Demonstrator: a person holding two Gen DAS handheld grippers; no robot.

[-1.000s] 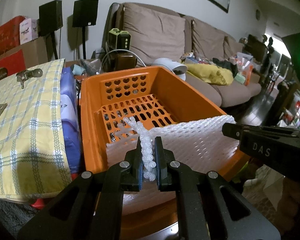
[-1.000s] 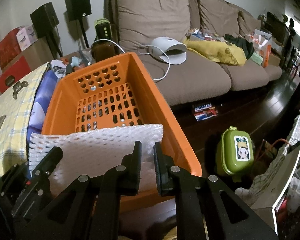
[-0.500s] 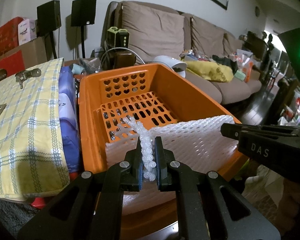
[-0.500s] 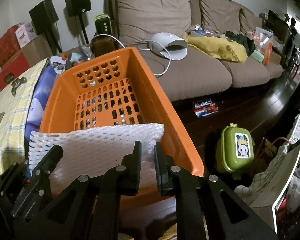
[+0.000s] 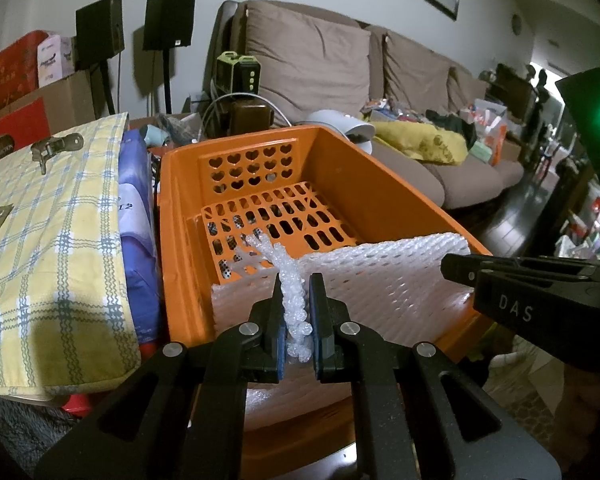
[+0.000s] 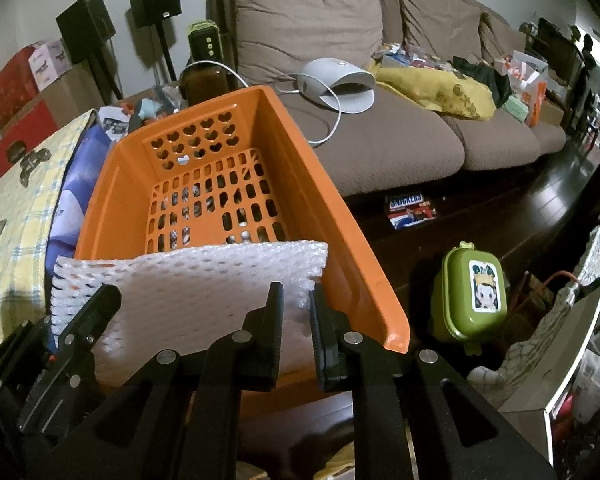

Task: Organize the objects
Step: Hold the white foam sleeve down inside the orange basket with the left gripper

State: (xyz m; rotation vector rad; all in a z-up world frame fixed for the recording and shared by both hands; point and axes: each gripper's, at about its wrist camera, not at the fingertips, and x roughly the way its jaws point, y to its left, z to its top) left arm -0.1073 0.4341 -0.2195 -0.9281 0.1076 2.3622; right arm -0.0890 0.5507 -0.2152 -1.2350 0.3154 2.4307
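Left gripper (image 5: 295,312) clamped on a bunched edge of the white foam netting sheet (image 5: 380,280), the twisted fold pinched tight between both pads, running forward from the fingertips into the orange basket (image 5: 380,200)

Right gripper (image 6: 296,312) nearly closed at the sheet's opposite corner (image 6: 204,284); foam sits between its fingers, pads look pressed onto it but the contact point is partly hidden by the fingers, so grip is likely, not fully clear

Sheet hangs stretched between the two tools, standing roughly upright across the near end of the basket, lower part draped over the near rim toward the grippers

Ahead of both tools: basket interior with slotted floor and heart-shaped holes in the far wall, nothing else seen lying inside besides the foam

Left of the left gripper: yellow plaid cloth (image 5: 48,240) over a stack, purple package (image 5: 136,216) just beside the basket's left wall

Right of the right gripper, lower down on the dark floor: green lidded box (image 6: 472,292) with a cartoon sticker, well apart from the basket

Beyond the basket: brown sofa (image 6: 380,132) with a white device (image 6: 336,84) and cable on the seat, two black speakers (image 5: 168,20) by the wall
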